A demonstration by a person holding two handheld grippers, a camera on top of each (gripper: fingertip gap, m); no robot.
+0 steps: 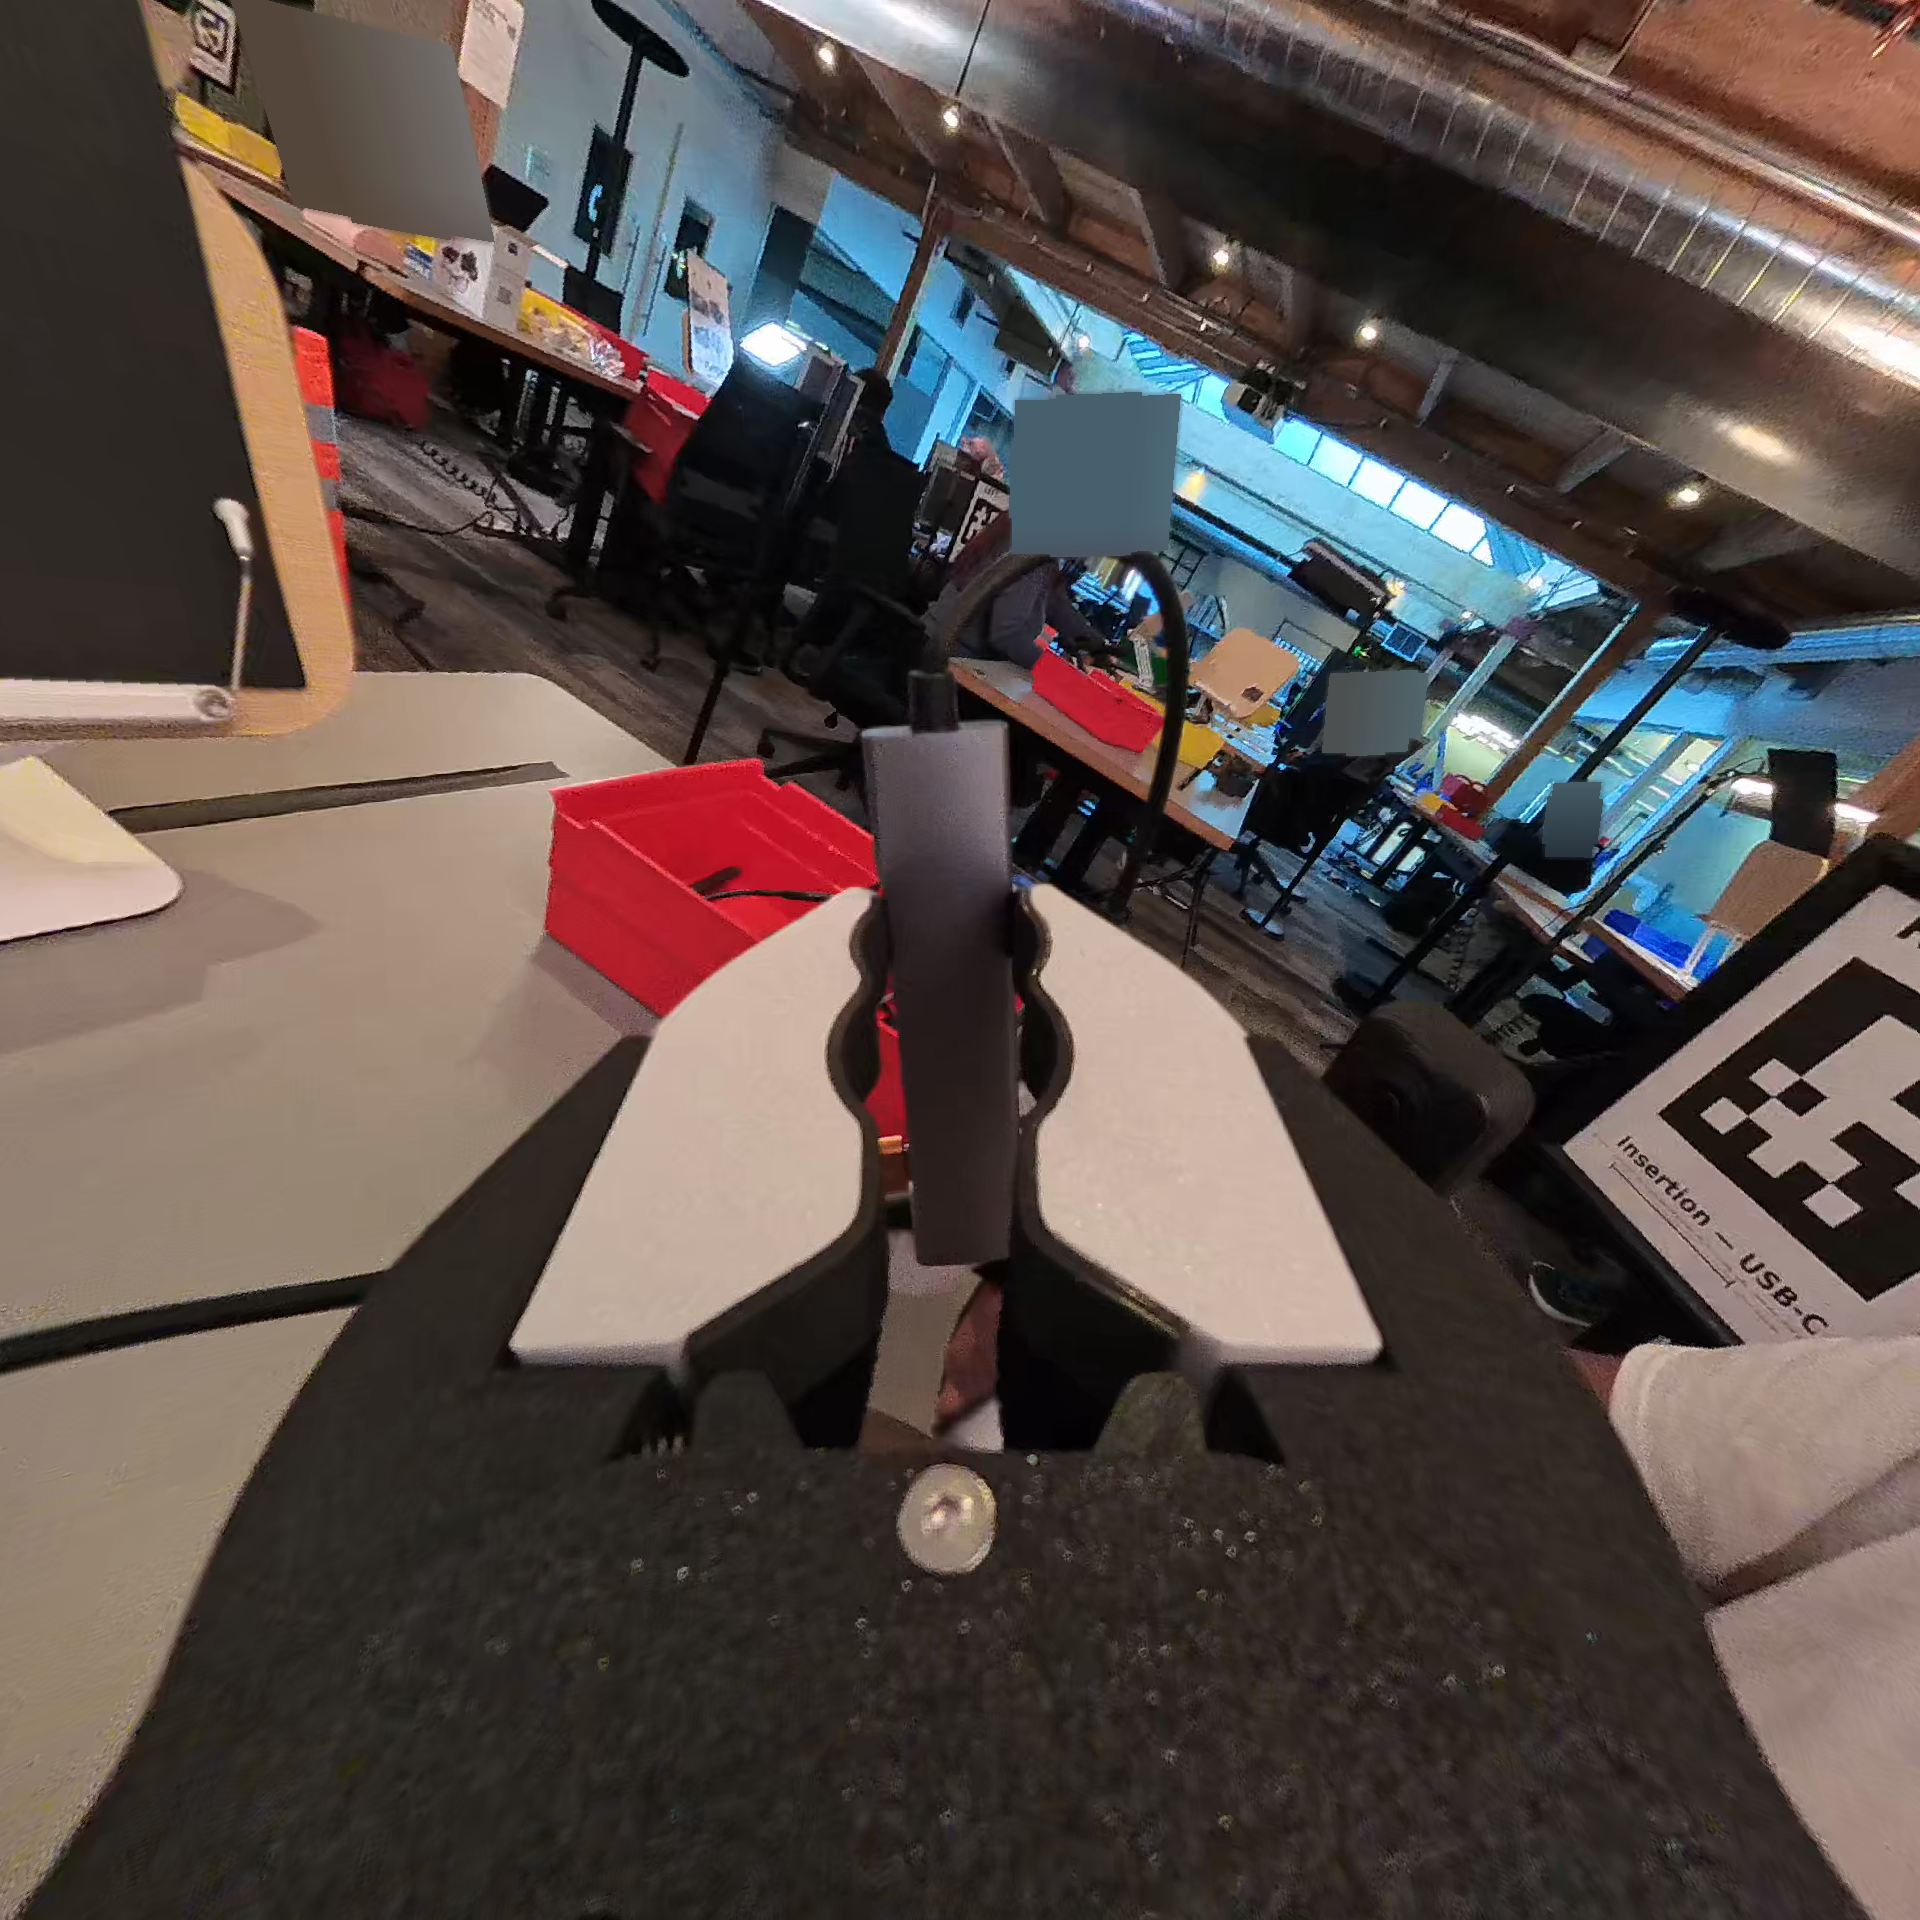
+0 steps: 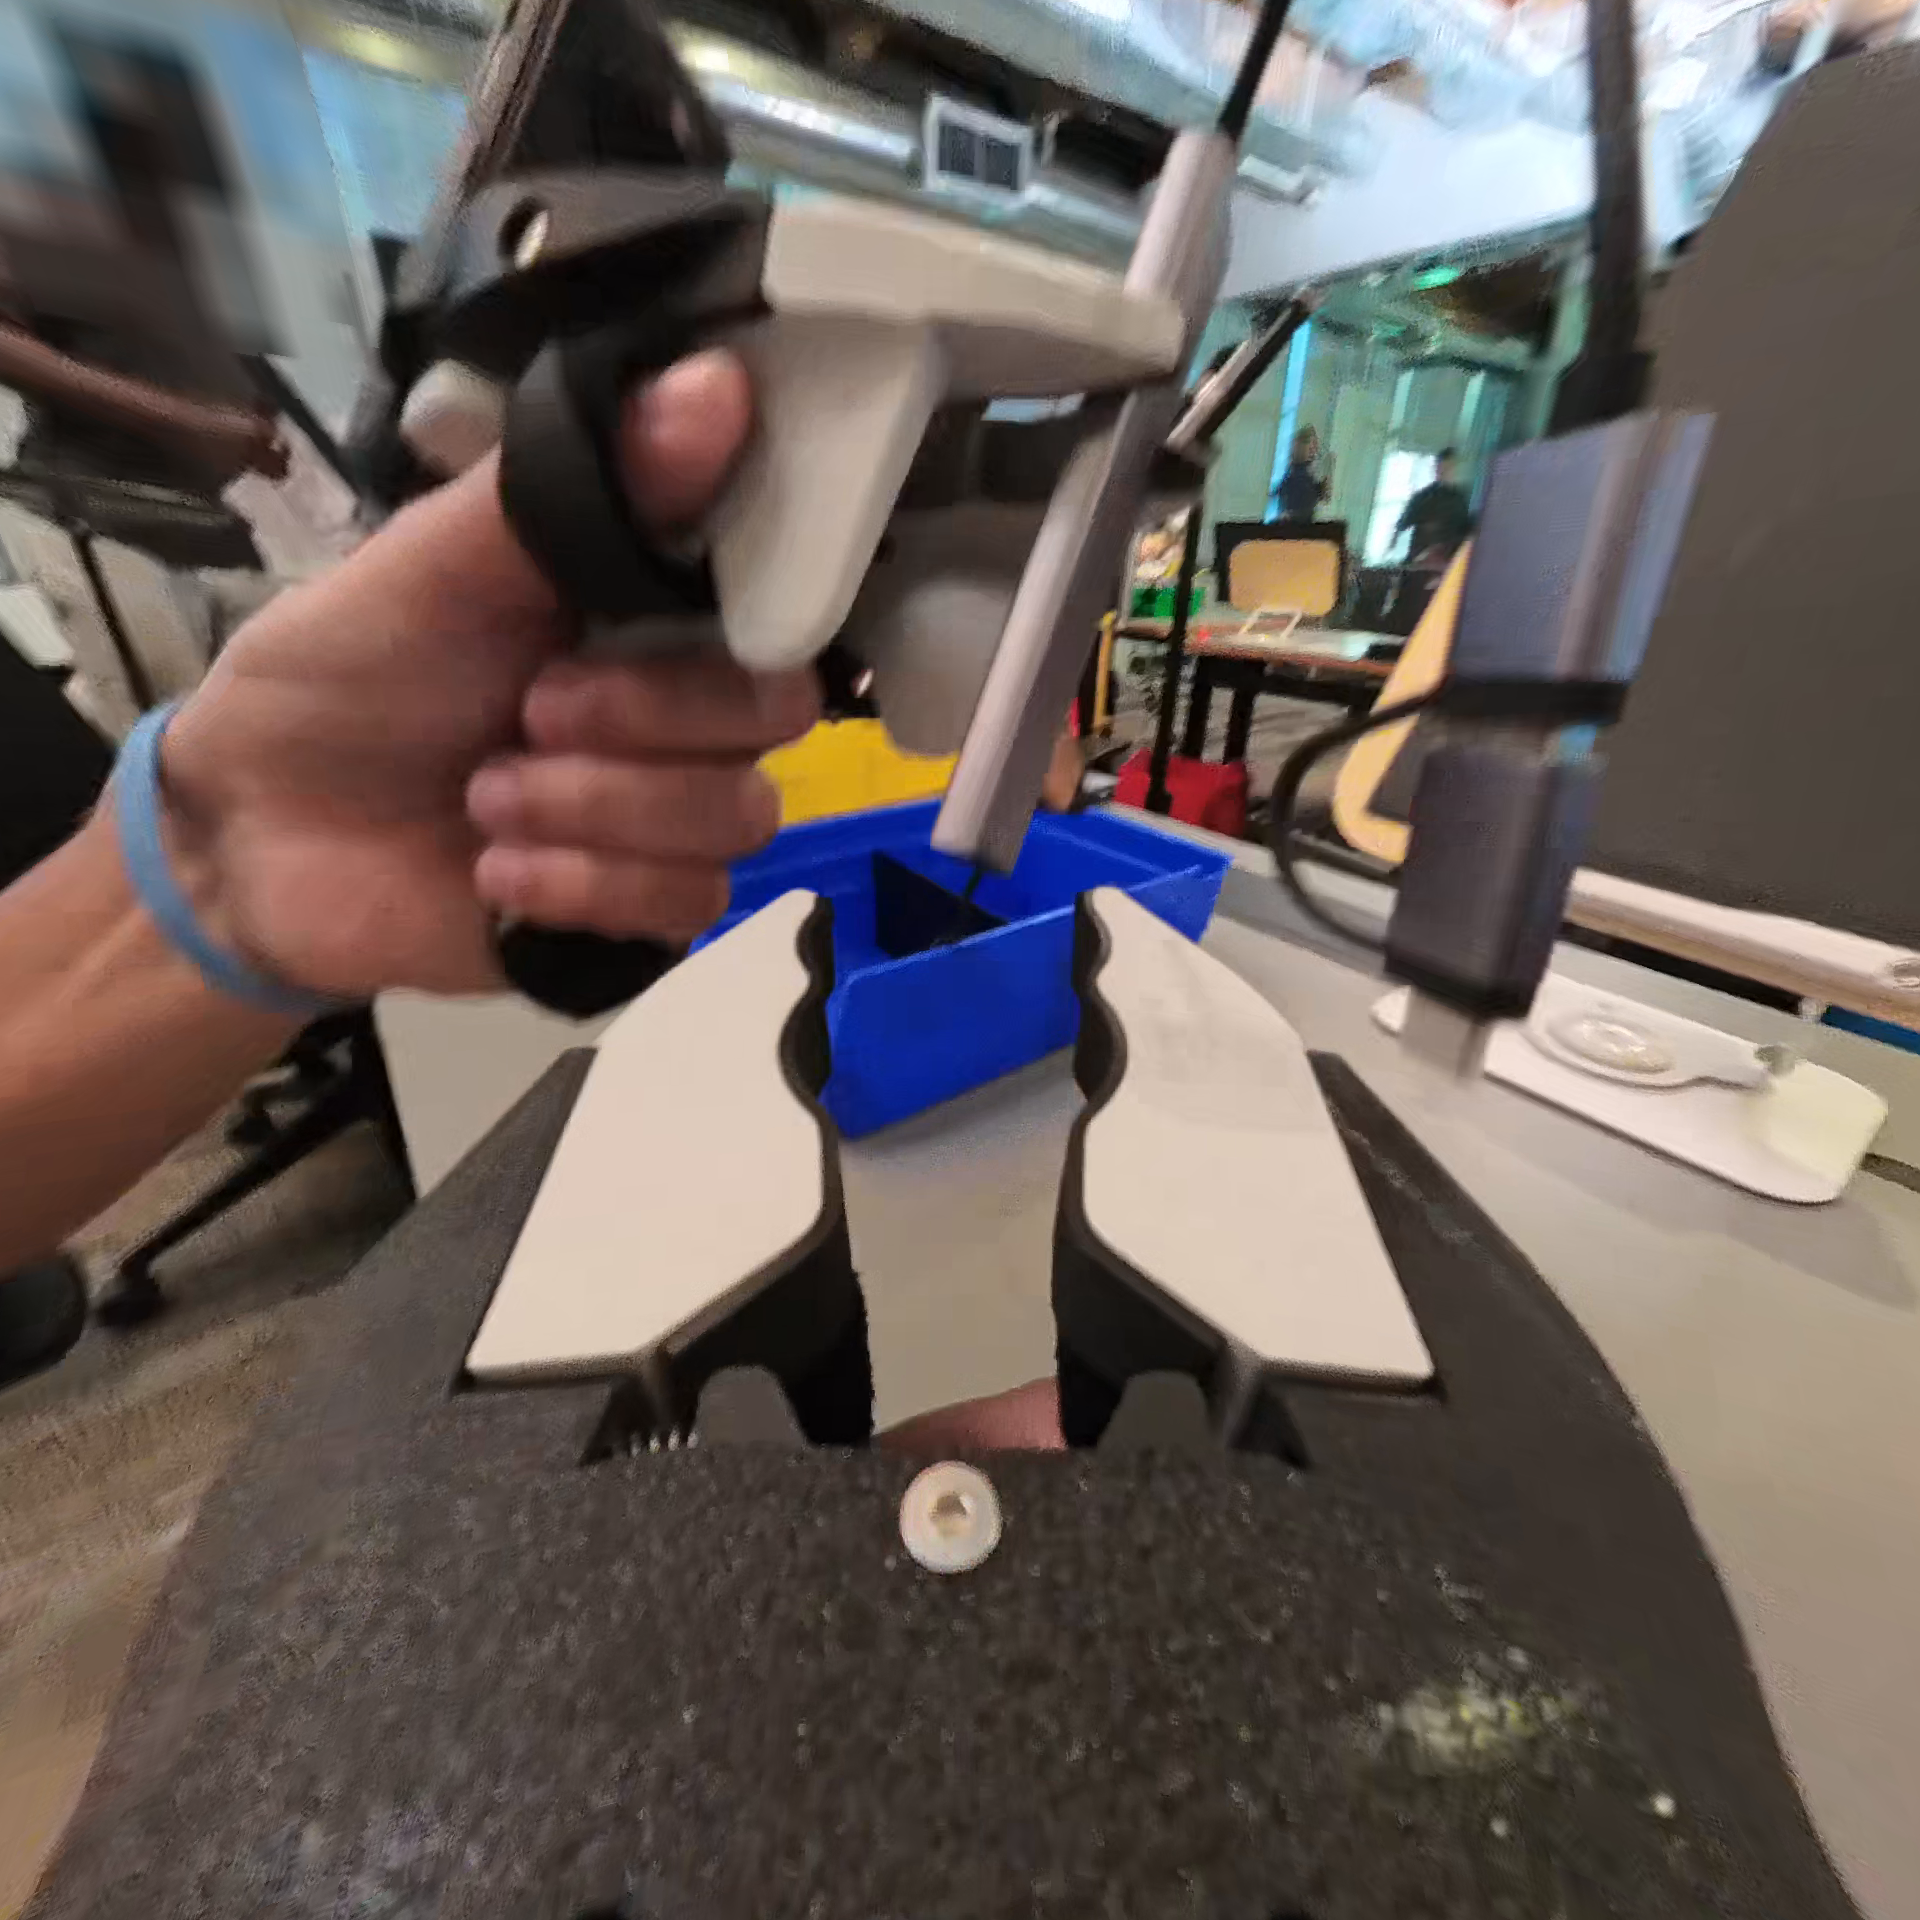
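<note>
My left gripper [image 1: 945, 914] is shut on a slim grey adapter bar [image 1: 951, 987], held upright, with a black cable [image 1: 1174, 665] looping from its top end. A red bin [image 1: 665, 883] stands just behind it on the grey table [image 1: 260, 1091]. My right gripper [image 2: 951, 914] is open and empty, low over the table. Ahead of it stands a blue bin [image 2: 956, 1018]. In the right wrist view a hand [image 2: 364, 748] holds the left gripper [image 2: 1153, 312], and the tilted grey bar [image 2: 1060, 582] has its lower end just above the blue bin.
A dark block [image 2: 1507, 748] clamped on a white stand [image 2: 1714, 1122] sits right of the blue bin, with a black cable [image 2: 1299, 790] running to it. A black panel with a wooden edge [image 1: 281, 436] stands at left. A board with a black-and-white marker [image 1: 1787, 1122] stands at right. Spacing between my two grippers at the tips: around 8 cm.
</note>
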